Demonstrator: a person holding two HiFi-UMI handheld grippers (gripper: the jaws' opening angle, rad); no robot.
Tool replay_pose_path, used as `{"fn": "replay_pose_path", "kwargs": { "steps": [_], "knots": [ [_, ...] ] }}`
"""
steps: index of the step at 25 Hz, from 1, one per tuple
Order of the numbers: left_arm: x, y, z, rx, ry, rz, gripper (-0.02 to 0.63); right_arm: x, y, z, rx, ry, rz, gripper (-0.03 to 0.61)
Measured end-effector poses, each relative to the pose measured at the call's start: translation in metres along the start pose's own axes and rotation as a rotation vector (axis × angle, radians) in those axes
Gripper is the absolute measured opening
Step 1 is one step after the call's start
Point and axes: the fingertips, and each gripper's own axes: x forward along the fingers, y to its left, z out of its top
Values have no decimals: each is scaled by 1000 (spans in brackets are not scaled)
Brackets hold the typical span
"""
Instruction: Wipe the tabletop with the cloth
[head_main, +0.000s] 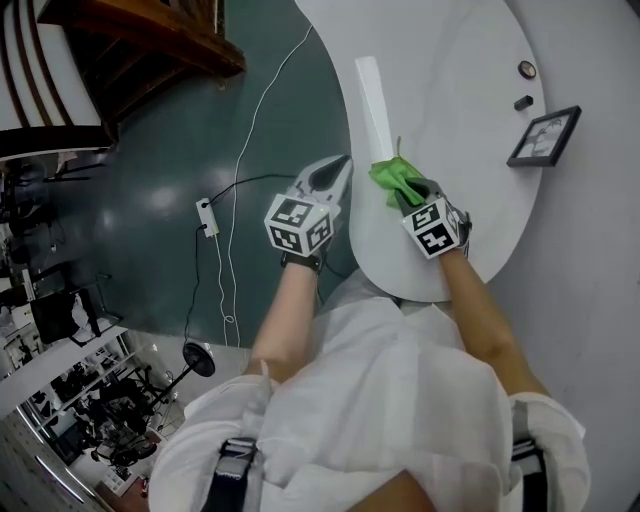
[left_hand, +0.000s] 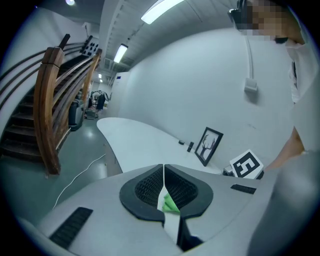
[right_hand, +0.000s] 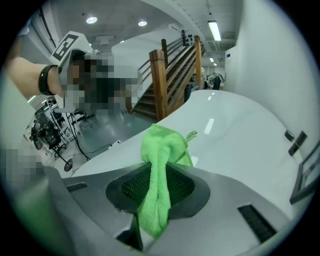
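A green cloth (head_main: 393, 179) is pinched in my right gripper (head_main: 418, 192), which hovers over the near end of the white curved tabletop (head_main: 450, 90). In the right gripper view the cloth (right_hand: 159, 165) runs bunched between the shut jaws and sticks out ahead of them. My left gripper (head_main: 335, 178) is just left of the table's edge, above the floor, with its jaws pressed together and nothing held. In the left gripper view a bit of the green cloth (left_hand: 170, 203) shows through the slit between the shut jaws.
A framed picture (head_main: 543, 136) lies at the table's right edge, with a small round object (head_main: 527, 69) and a dark block (head_main: 523, 102) beyond it. A power strip (head_main: 207, 217) and cables lie on the green floor. A wooden staircase (head_main: 150, 45) stands at far left.
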Motion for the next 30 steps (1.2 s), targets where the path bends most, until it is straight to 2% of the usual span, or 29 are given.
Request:
{"fn": "replay_pose_path", "kwargs": {
  "steps": [6,11,19,25,30],
  "knots": [
    [17,-23,1,21,13,-43,20,-50,-54,-52,208,-6,-142,80],
    [30,-41,1,36,32,-84,20,-95,-92,-102,272,20,-261,80],
    [54,-66,4,59,42,-116,20,-155,-132,-167,383,51,-397,80],
    [59,-73,-4,52,47,-123,20,-176,-142,-193,451,58,-485,80],
    [46,-64,-15,42,55,-110,20,-181,-124,-204,528,63,-539,80]
  ]
}}
